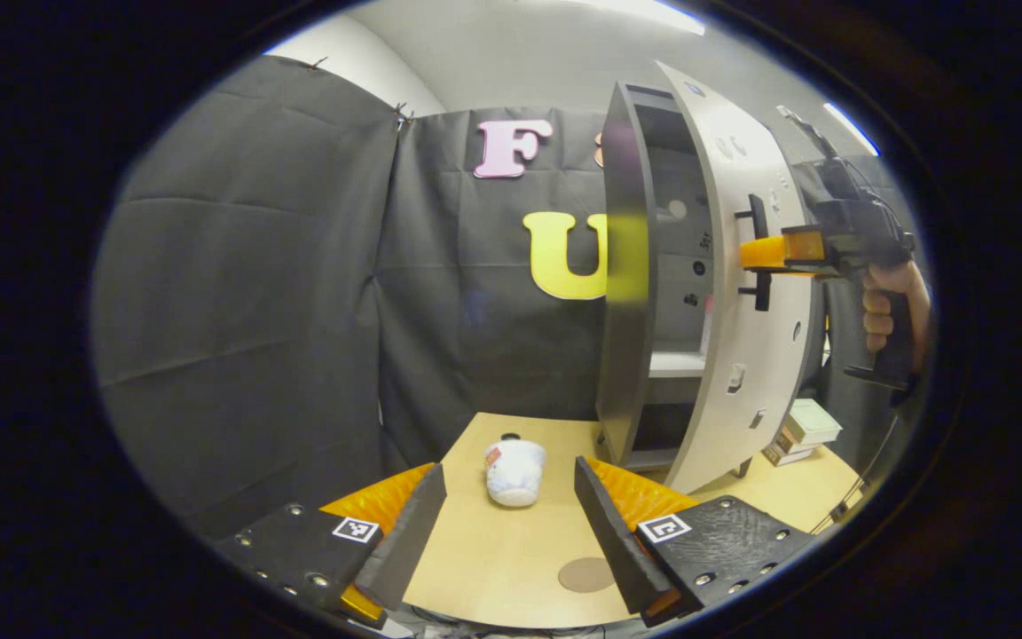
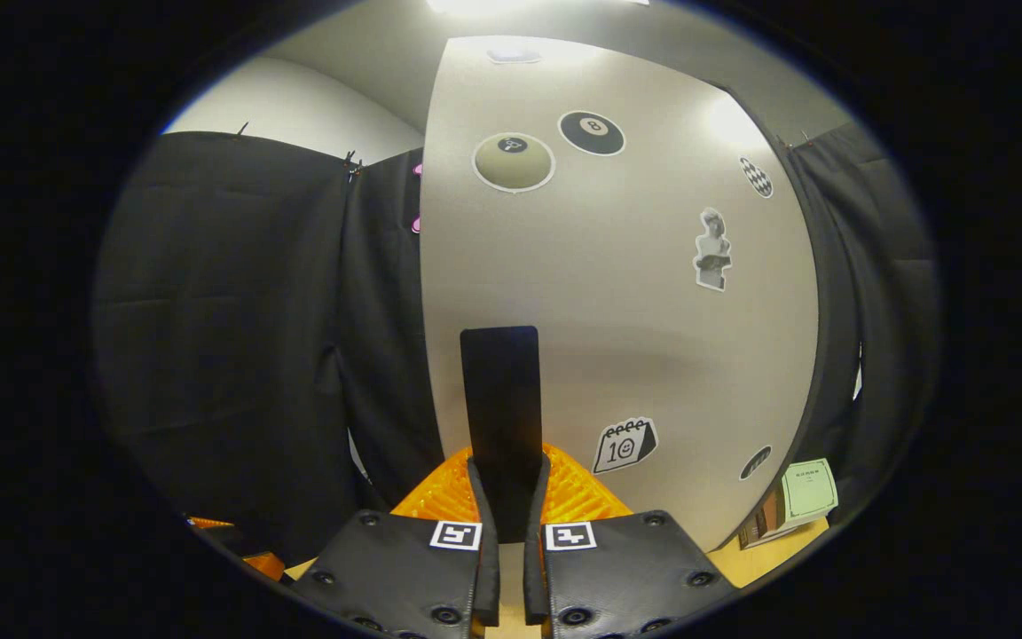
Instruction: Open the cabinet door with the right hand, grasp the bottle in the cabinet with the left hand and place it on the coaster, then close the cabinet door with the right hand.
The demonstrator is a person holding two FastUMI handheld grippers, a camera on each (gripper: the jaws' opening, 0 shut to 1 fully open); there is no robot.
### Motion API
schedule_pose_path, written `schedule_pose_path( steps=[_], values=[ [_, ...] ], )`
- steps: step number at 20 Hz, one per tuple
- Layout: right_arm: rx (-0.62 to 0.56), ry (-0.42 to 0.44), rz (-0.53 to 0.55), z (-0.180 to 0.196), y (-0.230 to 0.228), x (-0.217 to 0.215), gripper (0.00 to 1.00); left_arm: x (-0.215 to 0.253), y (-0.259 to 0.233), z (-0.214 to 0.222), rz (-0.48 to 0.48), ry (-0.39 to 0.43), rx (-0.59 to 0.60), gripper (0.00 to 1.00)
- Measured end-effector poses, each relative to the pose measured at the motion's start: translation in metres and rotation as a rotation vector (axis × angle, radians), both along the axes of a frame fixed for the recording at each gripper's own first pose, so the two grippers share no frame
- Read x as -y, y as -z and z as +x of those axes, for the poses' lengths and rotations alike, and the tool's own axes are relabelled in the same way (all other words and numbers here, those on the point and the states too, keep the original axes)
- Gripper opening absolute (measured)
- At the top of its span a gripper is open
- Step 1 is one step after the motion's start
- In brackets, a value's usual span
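Here the right gripper (image 2: 511, 497) clamps the door handle (image 2: 500, 399); left gripper (image 1: 511, 524) gapes empty.

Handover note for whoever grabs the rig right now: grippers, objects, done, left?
Right gripper: shut on the door handle, cabinet door partly open.
Left gripper: open, holding nothing, low over the table.
Bottle: out of the cabinet, on the table between the left fingers, not on the coaster, which lies bare nearer the camera.
Done: bottle out of the cabinet.
Left: put bottle on coaster, close door.
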State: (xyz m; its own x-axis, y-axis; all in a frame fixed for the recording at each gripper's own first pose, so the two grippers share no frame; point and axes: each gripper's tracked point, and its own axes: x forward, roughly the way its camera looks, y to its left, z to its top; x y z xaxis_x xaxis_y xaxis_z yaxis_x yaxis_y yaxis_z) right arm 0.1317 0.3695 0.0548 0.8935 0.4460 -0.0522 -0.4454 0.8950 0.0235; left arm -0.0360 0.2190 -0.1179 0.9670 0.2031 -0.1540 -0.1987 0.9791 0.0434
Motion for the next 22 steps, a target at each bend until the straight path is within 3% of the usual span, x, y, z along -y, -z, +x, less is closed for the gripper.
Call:
schedule_pose_path(
  steps=[14, 22],
  values=[
    [-0.009, -0.048, 0.004, -0.003, 0.002, 0.009, 0.10, 0.040, 0.001, -0.004, 0.012, 0.059, 0.005, 0.89],
    [0.009, -0.014, 0.021, -0.005, 0.000, 0.020, 0.12, 0.083, 0.011, 0.012, 0.013, 0.154, -0.014, 0.89]
  ],
)
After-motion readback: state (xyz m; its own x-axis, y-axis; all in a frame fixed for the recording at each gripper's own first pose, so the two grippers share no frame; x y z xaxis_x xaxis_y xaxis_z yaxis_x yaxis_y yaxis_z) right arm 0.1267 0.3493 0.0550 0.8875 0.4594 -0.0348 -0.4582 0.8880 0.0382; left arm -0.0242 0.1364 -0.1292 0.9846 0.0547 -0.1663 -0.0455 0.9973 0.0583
